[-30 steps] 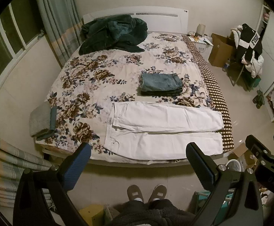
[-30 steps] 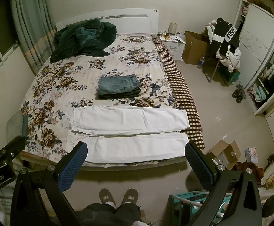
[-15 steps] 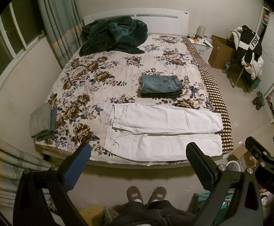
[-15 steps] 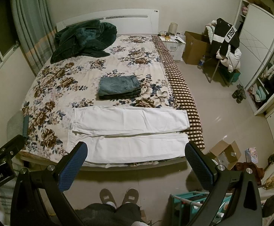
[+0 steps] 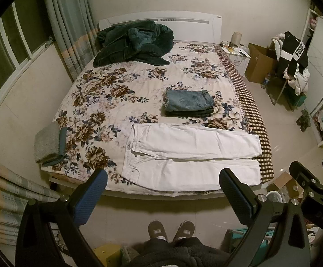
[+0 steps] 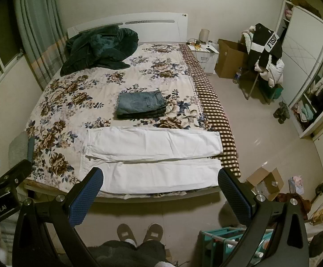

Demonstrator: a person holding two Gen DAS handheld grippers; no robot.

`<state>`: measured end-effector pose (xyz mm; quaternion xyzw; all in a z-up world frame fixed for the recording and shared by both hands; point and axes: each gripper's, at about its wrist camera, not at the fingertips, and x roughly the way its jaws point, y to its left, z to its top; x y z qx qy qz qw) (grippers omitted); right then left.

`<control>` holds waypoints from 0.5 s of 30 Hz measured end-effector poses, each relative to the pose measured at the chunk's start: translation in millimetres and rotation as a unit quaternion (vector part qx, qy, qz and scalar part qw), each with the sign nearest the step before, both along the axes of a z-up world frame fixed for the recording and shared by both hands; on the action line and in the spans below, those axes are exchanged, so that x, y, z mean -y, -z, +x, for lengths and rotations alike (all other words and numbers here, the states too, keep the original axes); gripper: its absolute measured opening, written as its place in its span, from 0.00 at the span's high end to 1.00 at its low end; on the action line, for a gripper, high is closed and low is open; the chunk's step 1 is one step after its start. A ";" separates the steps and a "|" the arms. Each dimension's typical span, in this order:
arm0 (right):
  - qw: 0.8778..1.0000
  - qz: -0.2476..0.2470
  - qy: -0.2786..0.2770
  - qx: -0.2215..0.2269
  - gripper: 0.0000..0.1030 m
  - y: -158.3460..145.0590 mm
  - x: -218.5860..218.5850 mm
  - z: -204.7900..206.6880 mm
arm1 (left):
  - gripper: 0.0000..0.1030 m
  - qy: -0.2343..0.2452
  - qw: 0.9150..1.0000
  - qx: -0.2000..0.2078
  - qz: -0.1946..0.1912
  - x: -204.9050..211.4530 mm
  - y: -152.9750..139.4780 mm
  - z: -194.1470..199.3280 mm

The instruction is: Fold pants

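Observation:
White pants (image 5: 192,153) lie flat along the near edge of the flowered bed (image 5: 121,84), waist to the left, legs to the right; they also show in the right wrist view (image 6: 152,155). A pile of folded blue jeans (image 5: 189,103) sits behind them, seen too in the right wrist view (image 6: 141,106). My left gripper (image 5: 161,195) is open and empty, held high above the floor in front of the bed. My right gripper (image 6: 159,195) is open and empty, at the same height beside it.
A dark green blanket (image 5: 134,42) is heaped by the headboard. A grey folded towel (image 5: 47,142) lies at the bed's left corner. A cardboard box (image 6: 230,59), a chair with clothes (image 6: 263,51), a wardrobe (image 6: 312,77) and floor clutter (image 6: 265,182) stand on the right.
Both views have shifted very slightly; the bed sits a touch higher in the frames. Nothing on the bed has moved and both grippers stay open.

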<state>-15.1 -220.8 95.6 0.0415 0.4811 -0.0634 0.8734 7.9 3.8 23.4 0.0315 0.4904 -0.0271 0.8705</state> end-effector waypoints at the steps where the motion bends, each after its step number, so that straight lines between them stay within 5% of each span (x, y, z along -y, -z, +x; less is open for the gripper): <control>1: 1.000 0.001 0.000 0.000 0.00 -1.4 -0.9 0.8 | 0.00 0.000 1.000 0.000 0.000 -0.2 0.0 0.1; 15: 1.000 0.002 0.000 0.000 0.00 -7.8 -2.9 3.2 | 0.00 0.000 1.000 0.003 -0.001 -2.0 -1.4 0.2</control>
